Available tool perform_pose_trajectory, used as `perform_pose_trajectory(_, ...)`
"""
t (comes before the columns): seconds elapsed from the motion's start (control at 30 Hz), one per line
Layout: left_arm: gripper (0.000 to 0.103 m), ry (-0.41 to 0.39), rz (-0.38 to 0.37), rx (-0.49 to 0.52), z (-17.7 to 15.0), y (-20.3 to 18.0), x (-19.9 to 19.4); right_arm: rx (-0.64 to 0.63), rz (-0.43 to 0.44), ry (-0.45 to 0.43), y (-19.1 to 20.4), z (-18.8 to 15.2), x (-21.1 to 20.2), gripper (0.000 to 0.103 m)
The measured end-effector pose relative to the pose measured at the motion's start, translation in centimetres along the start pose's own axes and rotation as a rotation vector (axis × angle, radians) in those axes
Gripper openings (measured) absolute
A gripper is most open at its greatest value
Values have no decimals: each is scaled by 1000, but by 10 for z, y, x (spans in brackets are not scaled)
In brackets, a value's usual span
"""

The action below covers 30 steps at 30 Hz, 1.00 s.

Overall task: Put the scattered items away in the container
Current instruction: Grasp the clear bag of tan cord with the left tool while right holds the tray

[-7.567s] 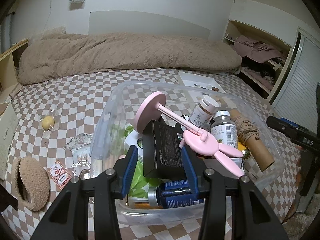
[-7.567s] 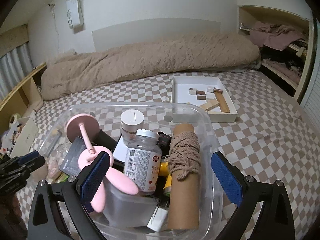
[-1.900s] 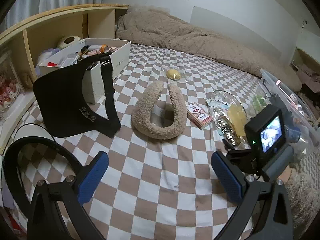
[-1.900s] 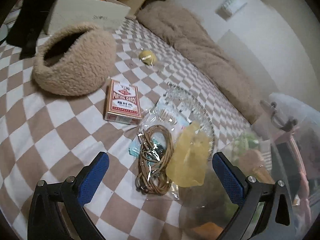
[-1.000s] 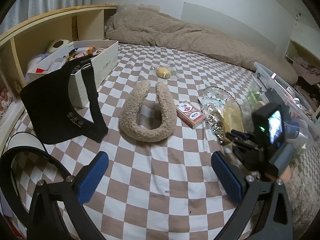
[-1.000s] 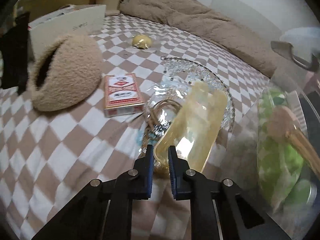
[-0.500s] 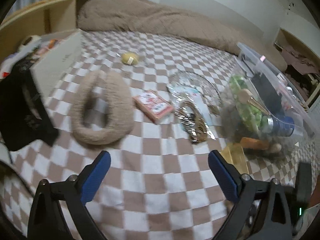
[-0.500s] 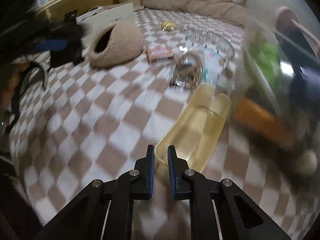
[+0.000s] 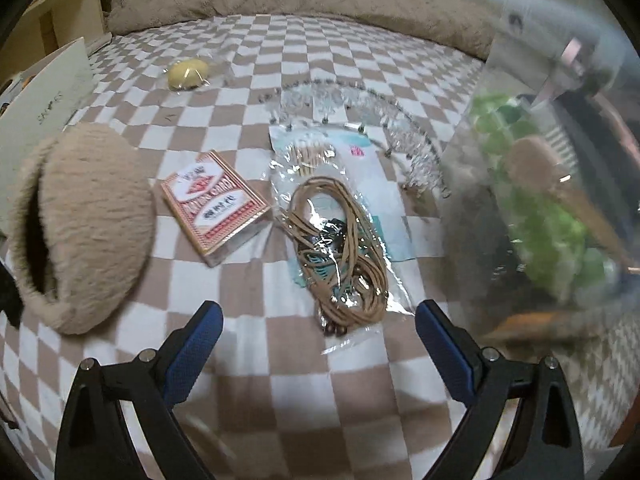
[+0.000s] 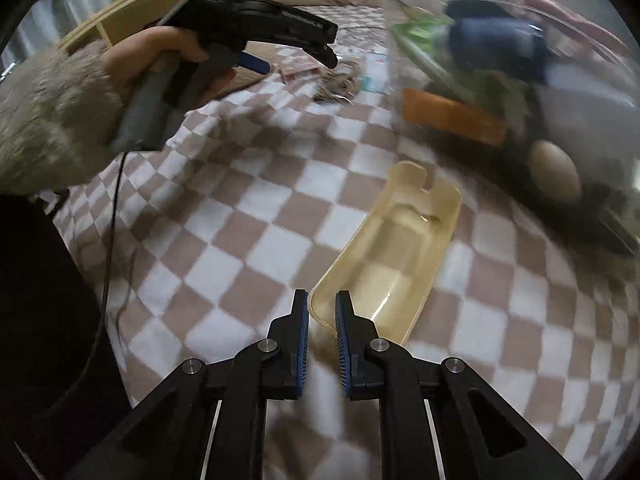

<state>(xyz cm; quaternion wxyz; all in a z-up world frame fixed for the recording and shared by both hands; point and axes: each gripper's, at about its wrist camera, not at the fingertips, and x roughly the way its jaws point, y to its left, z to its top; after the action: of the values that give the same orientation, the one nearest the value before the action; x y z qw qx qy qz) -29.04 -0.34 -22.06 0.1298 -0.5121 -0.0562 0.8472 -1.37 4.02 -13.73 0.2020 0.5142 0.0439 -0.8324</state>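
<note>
yellow tray: the see-through yellow tray is pinched at its near corner by the right claw. It hangs over the checked bed.
tray's long side: it runs from the claw away to the far right, toward the clear container.
which way to go: the container is on the far right of the right claw, so I think the tray must go up and over its wall.
right claw: its two sides are close together, clamped on the tray's edge.
cord bag: a clear bag of tan cord lies on the bed just ahead of the left claw, a bit to the right of middle.
cord's long side: it points from near to far, in line with the claw.
left claw: its sides are wide apart with nothing between them.
nearer hand: the left one is nearer the cord bag.
other things: a box of playing cards and a fuzzy tan piece lie to the left.
hard to see: the container is blurry and cut off. Things inside it are smeared. I cannot see its rim.
</note>
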Motion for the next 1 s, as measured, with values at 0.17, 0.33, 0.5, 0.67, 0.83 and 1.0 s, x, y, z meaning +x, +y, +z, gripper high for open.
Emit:
perform_pose_trajectory(0.17,98,37,46,-10,-2,-4,30,26,-35,-10,-4,-22,-18,14)
perform_pose_trajectory(0.33,95,11,69,-15,3,1,36,64,-28,-9,-6,-40,-22,14)
perform_pose_trajectory(0.5,55,18,77,-26,2,9,27,69,-35,-30,-3,-54,-25,14)
perform_pose_trajectory(0.67,34,47,70,-30,-7,18,16,92,-40,-75,-3,-59,-26,14)
perform_pose_trajectory(0.83,25,85,57,-34,-22,17,3,106,-39,-115,-3,-64,-31,14)
perform_pose_trajectory(1.0,22,118,61,-7,-34,8,-13,116,-34,-143,-3,-73,-39,14)
